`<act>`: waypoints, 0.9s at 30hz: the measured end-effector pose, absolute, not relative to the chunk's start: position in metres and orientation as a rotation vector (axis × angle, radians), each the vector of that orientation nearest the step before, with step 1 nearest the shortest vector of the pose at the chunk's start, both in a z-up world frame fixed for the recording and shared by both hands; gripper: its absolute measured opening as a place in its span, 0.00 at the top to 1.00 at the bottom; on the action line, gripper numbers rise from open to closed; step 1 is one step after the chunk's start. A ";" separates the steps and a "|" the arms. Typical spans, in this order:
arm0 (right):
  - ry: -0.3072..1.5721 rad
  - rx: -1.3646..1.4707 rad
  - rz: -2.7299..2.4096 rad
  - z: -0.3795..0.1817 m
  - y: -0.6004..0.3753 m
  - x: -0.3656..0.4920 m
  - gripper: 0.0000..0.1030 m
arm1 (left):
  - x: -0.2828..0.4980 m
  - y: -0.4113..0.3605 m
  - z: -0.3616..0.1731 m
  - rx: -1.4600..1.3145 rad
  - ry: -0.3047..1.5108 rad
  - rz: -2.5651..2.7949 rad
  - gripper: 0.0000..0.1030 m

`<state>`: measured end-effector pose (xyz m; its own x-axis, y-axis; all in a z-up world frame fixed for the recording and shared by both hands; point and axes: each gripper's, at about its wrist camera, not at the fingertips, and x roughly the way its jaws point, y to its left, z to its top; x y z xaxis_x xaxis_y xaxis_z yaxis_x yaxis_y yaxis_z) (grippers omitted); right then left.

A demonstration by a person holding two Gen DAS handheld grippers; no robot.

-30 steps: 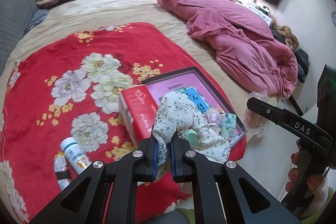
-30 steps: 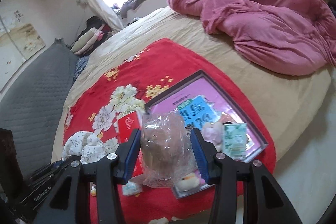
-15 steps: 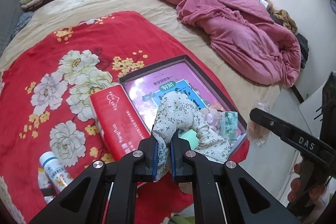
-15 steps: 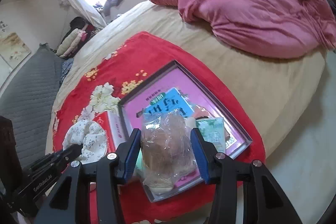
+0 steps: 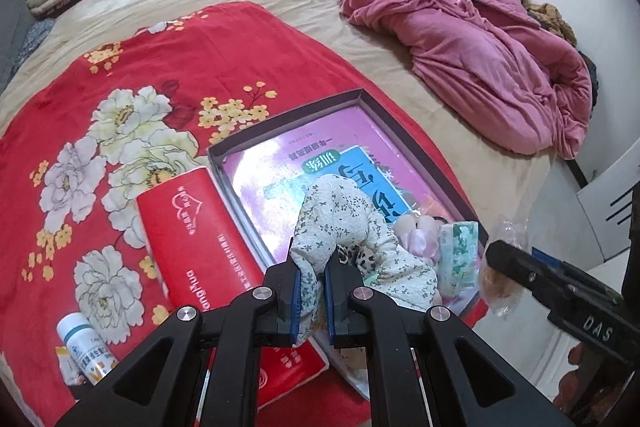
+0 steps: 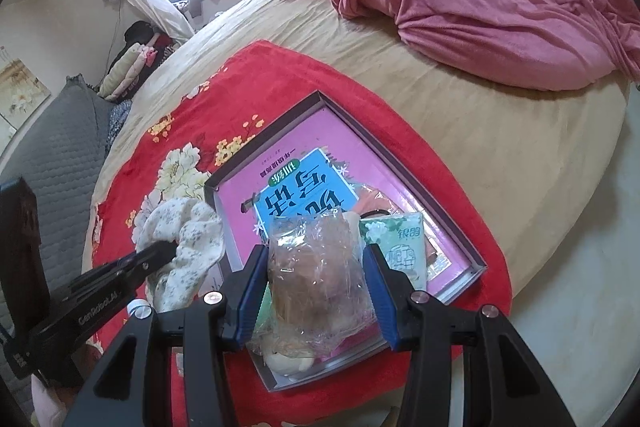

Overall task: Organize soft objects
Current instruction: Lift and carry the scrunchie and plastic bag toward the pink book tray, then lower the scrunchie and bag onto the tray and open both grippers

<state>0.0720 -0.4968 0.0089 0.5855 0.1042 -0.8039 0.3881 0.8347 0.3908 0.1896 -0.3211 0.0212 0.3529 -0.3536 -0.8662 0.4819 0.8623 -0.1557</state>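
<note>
My left gripper (image 5: 311, 285) is shut on a white floral cloth (image 5: 340, 223), which hangs over the near left part of a shallow dark-rimmed box (image 5: 384, 125). That cloth (image 6: 182, 247) and the left gripper (image 6: 160, 251) also show at the left of the right wrist view. My right gripper (image 6: 316, 279) is shut on a clear plastic bag with something brown inside (image 6: 316, 267), held over the box's (image 6: 400, 163) near edge. Inside the box lie a pink and blue book (image 6: 304, 187), a green tissue pack (image 6: 404, 247) and small soft items.
A red floral blanket (image 5: 120, 87) covers the beige bed (image 6: 480, 115). A red tissue pack (image 5: 192, 227) lies left of the box, a white bottle (image 5: 86, 347) at the blanket's near edge. A crumpled pink quilt (image 5: 460, 39) fills the far right. The floor lies beyond the bed's right edge.
Both grippers have come down and closer to the box, each still holding its load. The cloth now hangs over the box instead of over the red tissue pack.
</note>
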 end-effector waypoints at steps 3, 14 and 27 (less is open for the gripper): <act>0.955 0.550 -0.174 0.005 -0.492 0.077 0.53 | 0.195 -0.326 0.012 0.139 1.102 -0.539 0.91; 0.978 0.415 -0.174 -0.016 -0.471 0.099 0.53 | 0.213 -0.344 -0.020 0.186 1.151 -0.532 0.91; 0.955 0.410 -0.112 -0.036 -0.464 0.110 0.51 | 0.223 -0.350 -0.044 0.202 1.182 -0.537 0.88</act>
<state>0.1104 -0.4639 -0.0363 0.5782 0.0857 -0.8114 0.2712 0.9177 0.2902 0.2225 -0.3503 -0.0444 0.2722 -0.2921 -0.9169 0.4987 0.8577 -0.1252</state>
